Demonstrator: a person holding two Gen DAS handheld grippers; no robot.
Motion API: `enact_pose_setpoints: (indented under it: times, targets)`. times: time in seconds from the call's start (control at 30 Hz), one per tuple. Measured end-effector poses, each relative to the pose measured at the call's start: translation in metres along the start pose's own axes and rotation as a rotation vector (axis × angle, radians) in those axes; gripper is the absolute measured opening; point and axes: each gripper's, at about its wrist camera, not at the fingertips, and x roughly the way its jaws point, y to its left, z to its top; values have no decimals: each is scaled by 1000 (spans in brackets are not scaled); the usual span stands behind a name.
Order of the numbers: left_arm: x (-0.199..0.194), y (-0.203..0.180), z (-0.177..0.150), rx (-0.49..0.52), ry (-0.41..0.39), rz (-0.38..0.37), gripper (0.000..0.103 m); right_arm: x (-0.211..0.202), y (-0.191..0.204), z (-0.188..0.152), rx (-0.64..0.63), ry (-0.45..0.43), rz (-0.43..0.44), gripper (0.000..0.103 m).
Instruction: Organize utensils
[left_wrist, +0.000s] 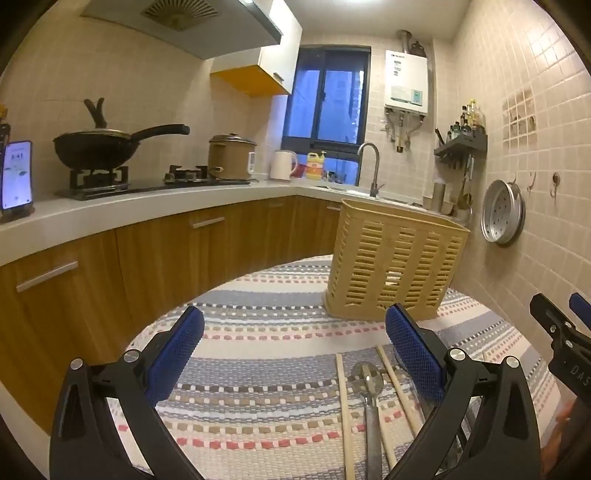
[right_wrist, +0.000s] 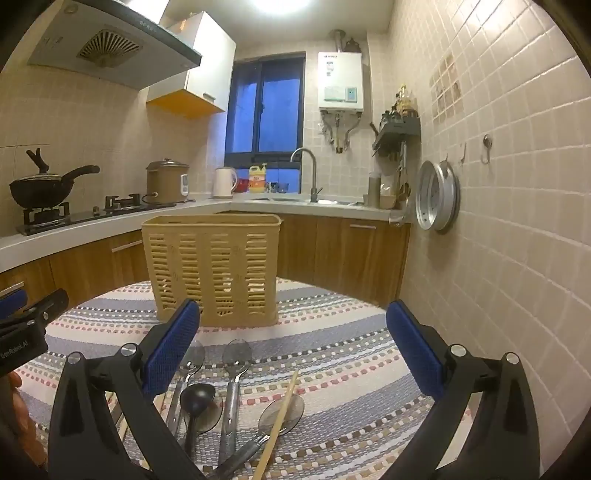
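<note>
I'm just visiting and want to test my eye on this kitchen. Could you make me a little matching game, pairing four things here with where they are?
Things:
1. black wok
2. slotted utensil basket
3. round metal steamer tray
4. black ladle

Places:
A. hanging on the tiled wall
B. lying on the striped cloth among the spoons
C. on the gas stove
D. standing upright on the striped cloth

Pairs: 1-C, 2-D, 3-A, 4-B
</note>
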Motion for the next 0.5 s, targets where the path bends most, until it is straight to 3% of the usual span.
enact_pose_setpoints:
  times: [0.5]
  targets:
    - [-2,-15,-4,49,-16,14,96,6,-3,-2,18,18,2,97]
